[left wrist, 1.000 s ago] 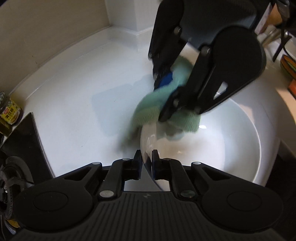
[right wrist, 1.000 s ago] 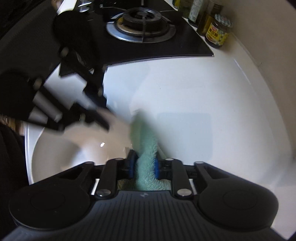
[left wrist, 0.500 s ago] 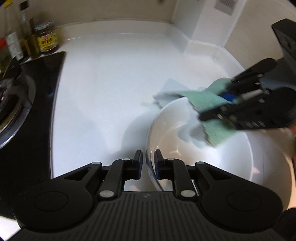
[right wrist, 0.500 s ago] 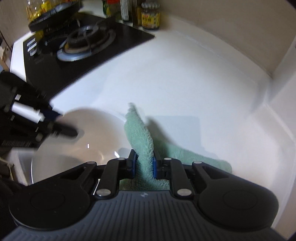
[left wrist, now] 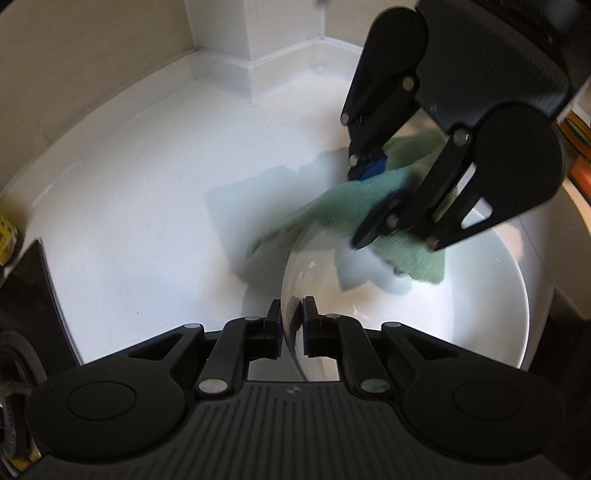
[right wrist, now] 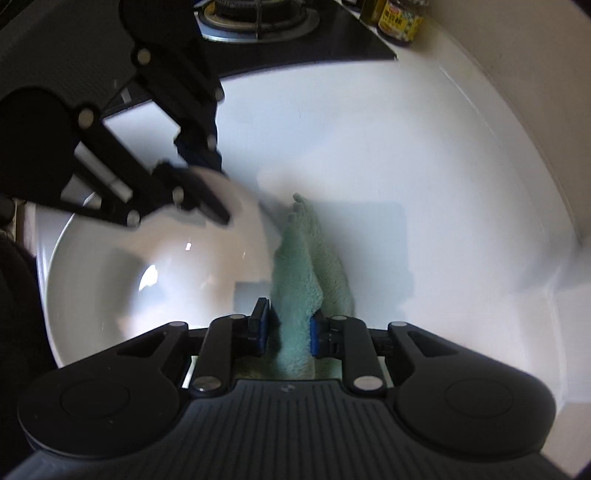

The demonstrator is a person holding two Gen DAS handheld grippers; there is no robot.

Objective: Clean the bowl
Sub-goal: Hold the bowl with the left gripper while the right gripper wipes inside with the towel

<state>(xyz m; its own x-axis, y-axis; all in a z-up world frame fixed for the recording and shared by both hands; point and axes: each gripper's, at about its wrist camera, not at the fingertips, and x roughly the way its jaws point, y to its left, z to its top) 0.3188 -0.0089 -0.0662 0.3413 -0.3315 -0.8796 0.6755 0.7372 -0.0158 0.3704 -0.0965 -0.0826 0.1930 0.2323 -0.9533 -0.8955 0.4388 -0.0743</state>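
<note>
We are working over a broad white glossy countertop (left wrist: 140, 206); a black glass gas hob (right wrist: 258, 33) is lying along its far side, with a yellow-labelled glass jar (right wrist: 400, 22) beside it; the round white ceramic bowl (left wrist: 461, 314) is sitting on the counter; our left gripper (left wrist: 291, 328) is clamping the bowl's rim between its pads; our right gripper (right wrist: 286, 330), its jaws having just eased wider, is pinching a fluffy pale-green cloth (right wrist: 295, 280) draped over the rim.
</note>
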